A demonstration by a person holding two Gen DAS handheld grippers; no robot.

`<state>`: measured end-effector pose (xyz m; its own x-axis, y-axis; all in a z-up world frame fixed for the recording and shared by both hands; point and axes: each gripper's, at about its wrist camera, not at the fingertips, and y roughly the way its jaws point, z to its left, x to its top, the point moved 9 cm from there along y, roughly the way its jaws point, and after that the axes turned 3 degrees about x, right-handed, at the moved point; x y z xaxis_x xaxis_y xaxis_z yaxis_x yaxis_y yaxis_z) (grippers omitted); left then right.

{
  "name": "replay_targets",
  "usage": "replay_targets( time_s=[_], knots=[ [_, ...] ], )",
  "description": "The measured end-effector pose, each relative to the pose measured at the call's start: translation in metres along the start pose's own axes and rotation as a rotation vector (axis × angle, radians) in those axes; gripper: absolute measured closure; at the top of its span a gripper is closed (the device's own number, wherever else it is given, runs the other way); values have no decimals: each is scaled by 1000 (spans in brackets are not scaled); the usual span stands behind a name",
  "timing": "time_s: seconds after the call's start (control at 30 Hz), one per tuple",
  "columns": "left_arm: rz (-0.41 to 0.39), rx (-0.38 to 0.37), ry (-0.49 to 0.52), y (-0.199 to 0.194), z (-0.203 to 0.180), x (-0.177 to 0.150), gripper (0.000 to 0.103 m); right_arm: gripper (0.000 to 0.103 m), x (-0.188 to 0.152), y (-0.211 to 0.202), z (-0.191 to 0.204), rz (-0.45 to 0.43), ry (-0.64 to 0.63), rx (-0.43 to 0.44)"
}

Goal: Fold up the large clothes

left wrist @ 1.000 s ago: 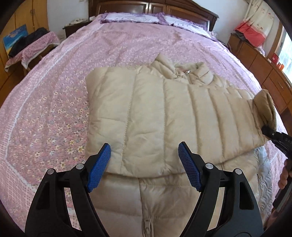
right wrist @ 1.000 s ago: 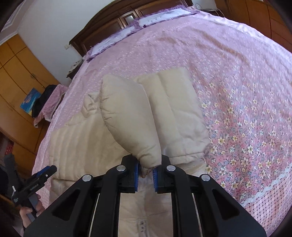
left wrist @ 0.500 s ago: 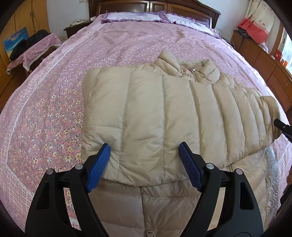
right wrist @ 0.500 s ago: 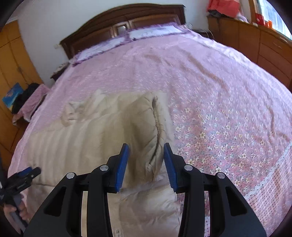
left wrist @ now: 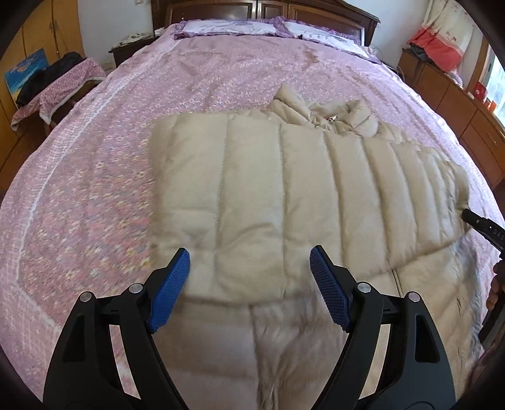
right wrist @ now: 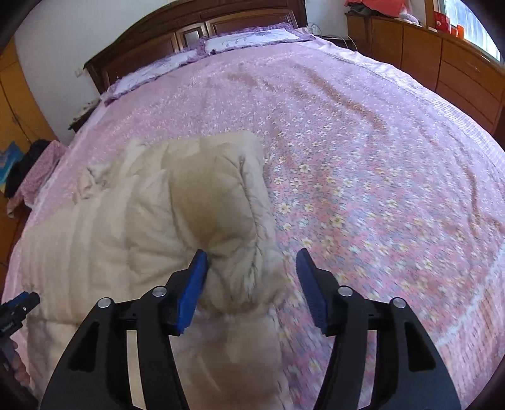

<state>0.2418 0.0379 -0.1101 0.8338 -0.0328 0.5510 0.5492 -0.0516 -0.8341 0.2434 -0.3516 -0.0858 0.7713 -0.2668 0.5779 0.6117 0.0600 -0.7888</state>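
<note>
So we had one sleeve (left wrist: 315,195) laid across the beige down jacket (right wrist: 94,252) on the bed (left wrist: 221,79), our right tongs (right wrist: 251,277) just opening off its cuff (right wrist: 233,227), our left tongs (left wrist: 249,274) wide and empty, and the body unfolded.

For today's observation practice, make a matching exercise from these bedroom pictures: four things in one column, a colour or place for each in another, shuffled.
Things:
1. puffer jacket
2. bedspread
3. pads of the left tongs
4. pillows

Descriptions:
A. blue
B. at the headboard
C. beige
D. pink, flowered

Pairs: 1-C, 2-D, 3-A, 4-B
</note>
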Motion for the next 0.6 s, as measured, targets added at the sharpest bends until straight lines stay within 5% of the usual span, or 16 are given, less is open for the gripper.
replay_targets(
  time_s=[0.3, 0.6],
  knots=[
    [48, 26, 2, -47, 31, -67, 25, 32, -69, -74, 3, 31, -102, 61],
    [88, -33, -55, -80, 46, -135, 24, 31, -136, -103, -4, 91, -118, 55]
  ],
)
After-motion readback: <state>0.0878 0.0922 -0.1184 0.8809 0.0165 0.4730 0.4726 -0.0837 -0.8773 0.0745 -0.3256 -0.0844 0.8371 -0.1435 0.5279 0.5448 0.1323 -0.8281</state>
